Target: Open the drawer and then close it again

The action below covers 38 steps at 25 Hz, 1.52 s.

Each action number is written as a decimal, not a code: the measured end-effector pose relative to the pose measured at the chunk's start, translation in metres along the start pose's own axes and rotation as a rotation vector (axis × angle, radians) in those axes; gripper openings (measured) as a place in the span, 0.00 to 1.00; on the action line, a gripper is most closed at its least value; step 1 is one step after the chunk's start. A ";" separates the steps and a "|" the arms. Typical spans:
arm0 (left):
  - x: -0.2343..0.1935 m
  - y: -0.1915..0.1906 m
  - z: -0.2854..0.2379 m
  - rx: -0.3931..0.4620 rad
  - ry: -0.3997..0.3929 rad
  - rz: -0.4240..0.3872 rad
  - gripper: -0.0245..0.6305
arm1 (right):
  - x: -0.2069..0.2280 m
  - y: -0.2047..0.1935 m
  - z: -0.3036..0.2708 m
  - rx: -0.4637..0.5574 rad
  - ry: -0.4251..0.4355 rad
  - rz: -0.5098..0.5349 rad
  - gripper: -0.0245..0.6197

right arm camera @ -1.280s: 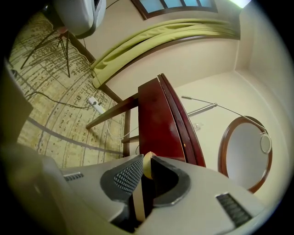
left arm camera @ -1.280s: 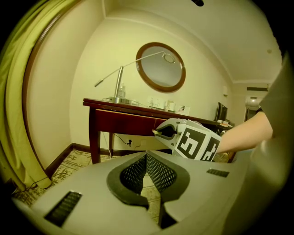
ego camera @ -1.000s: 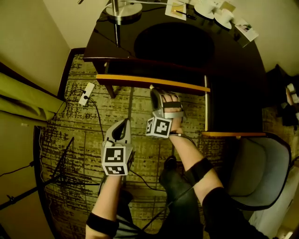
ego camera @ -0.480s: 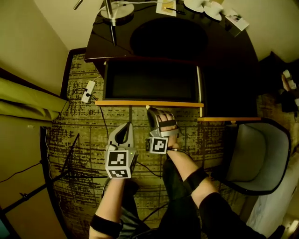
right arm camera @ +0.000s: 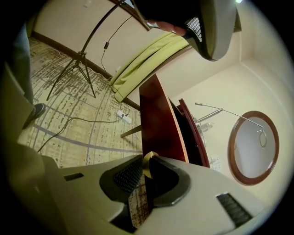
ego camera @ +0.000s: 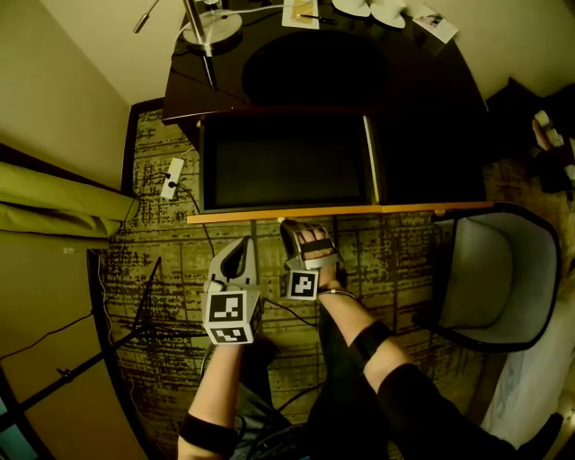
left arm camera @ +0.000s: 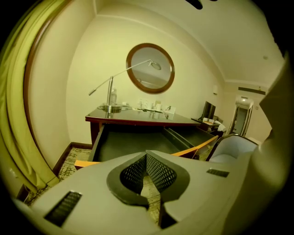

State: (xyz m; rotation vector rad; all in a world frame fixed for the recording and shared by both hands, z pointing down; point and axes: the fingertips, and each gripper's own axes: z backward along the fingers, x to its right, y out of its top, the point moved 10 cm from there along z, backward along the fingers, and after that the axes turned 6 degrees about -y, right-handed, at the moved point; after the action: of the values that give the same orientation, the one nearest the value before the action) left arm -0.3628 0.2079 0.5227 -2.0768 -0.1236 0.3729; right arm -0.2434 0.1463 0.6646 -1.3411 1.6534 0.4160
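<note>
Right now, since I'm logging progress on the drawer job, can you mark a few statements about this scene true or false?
1. The drawer stands pulled out of the desk. True.
2. The right tongs are shut on the drawer's brass knob. True.
3. The left tongs grip the knob too. False: they are shut, empty, and short of the drawer front.
4. The grey chair stands left of the drawer. False: in the head view it is at the right.
5. The desk lamp lies in the drawer. False: it stands on the desk.
</note>
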 end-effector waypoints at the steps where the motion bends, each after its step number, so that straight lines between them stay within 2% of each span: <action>1: 0.001 0.002 0.002 -0.003 0.000 -0.003 0.03 | 0.000 0.001 0.002 -0.001 0.003 -0.003 0.15; 6: 0.008 0.012 0.013 -0.013 0.000 -0.026 0.03 | 0.000 0.000 0.004 -0.005 0.022 -0.017 0.16; 8: 0.011 0.018 0.019 -0.011 0.000 -0.037 0.03 | 0.003 -0.003 0.005 -0.008 0.036 -0.028 0.19; 12: 0.020 0.037 0.039 -0.014 -0.006 -0.064 0.03 | 0.020 -0.002 0.029 -0.030 0.060 -0.104 0.21; 17: 0.034 0.066 0.071 -0.020 -0.014 -0.089 0.03 | 0.080 0.011 0.088 -0.004 0.056 -0.286 0.18; 22: 0.056 0.102 0.097 0.022 -0.023 -0.095 0.03 | 0.162 0.013 0.151 0.047 0.016 -0.472 0.05; 25: 0.066 0.125 0.107 0.046 -0.035 -0.106 0.03 | 0.214 0.010 0.181 0.076 -0.009 -0.574 0.04; 29: 0.081 0.151 0.112 0.072 -0.046 -0.116 0.03 | 0.269 -0.007 0.212 0.113 -0.025 -0.788 0.04; 32: 0.091 0.168 0.106 0.090 -0.053 -0.124 0.03 | 0.300 -0.028 0.232 0.120 -0.048 -0.925 0.04; 38: 0.101 0.188 0.096 0.103 -0.068 -0.150 0.03 | 0.321 -0.056 0.259 0.130 -0.069 -1.049 0.04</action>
State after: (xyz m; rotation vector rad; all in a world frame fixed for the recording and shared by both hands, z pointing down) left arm -0.3087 0.2153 0.2954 -1.9402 -0.2935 0.3501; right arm -0.0671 0.1329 0.2876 -1.8372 0.7192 -0.2638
